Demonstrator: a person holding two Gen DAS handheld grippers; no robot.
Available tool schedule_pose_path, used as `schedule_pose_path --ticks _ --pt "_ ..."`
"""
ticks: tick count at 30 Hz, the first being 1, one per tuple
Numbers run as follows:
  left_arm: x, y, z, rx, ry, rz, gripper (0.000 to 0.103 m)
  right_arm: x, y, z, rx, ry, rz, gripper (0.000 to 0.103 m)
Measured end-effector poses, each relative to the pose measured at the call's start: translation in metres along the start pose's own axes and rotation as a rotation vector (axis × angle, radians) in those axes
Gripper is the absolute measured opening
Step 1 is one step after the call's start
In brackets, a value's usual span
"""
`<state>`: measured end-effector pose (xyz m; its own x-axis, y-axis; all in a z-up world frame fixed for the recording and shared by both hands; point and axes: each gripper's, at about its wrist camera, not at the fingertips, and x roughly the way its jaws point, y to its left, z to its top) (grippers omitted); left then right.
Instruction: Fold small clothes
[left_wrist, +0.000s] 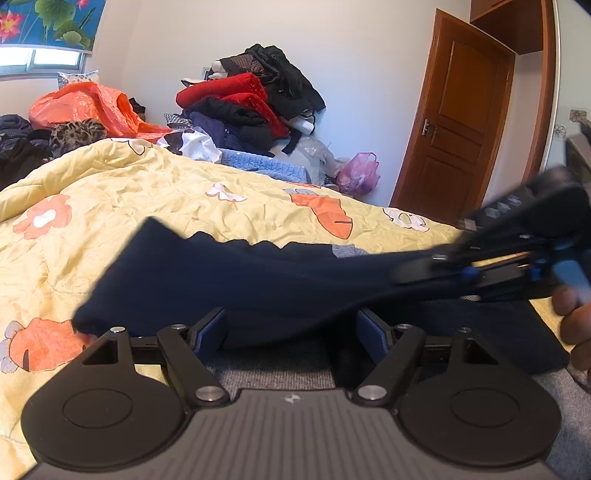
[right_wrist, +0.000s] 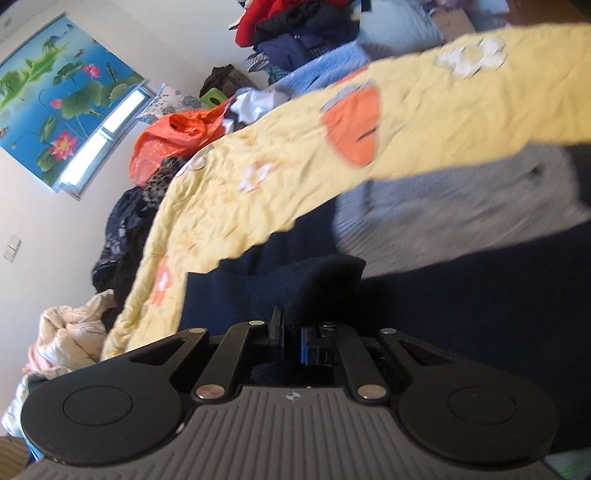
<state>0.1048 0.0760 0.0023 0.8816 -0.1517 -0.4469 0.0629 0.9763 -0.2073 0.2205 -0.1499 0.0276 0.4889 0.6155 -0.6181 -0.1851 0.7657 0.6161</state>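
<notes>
A small dark navy garment (left_wrist: 229, 280) lies on the yellow flowered quilt (left_wrist: 110, 192) and is lifted at its right end. My right gripper (left_wrist: 424, 271) comes in from the right in the left wrist view and is shut on that raised end. In the right wrist view its jaws (right_wrist: 291, 338) pinch a fold of the navy garment (right_wrist: 314, 284). My left gripper (left_wrist: 291, 332) is open just in front of the garment's near edge, one finger on each side and not gripping. A grey cloth (left_wrist: 280, 373) lies under it.
A heap of red, black and blue clothes (left_wrist: 251, 107) is piled against the far wall. An orange plastic bag (left_wrist: 88, 107) lies at the back left and a pink bag (left_wrist: 360, 173) by the brown door (left_wrist: 454, 122). A cream bundle (right_wrist: 70, 336) lies beside the bed.
</notes>
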Motion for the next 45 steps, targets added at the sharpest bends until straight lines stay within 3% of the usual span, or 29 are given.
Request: schedule_pose_path --ticks 6,15,28,45 --pt "0.000 0.000 -0.001 0.001 0.001 0.009 0.077 -0.050 -0.047 0.014 0.001 -0.048 -0.079 0.016" --pt "0.002 -0.002 0.000 0.008 0.011 0.024 0.077 -0.087 -0.100 0.010 0.026 -0.085 -0.178 0.016" --pt "0.004 -0.003 0.000 0.015 0.019 0.036 0.077 -0.114 -0.138 0.003 0.062 -0.124 -0.223 0.016" --pt "0.005 -0.003 0.000 0.014 0.023 0.039 0.077 -0.104 -0.148 -0.011 0.042 -0.117 -0.255 0.015"
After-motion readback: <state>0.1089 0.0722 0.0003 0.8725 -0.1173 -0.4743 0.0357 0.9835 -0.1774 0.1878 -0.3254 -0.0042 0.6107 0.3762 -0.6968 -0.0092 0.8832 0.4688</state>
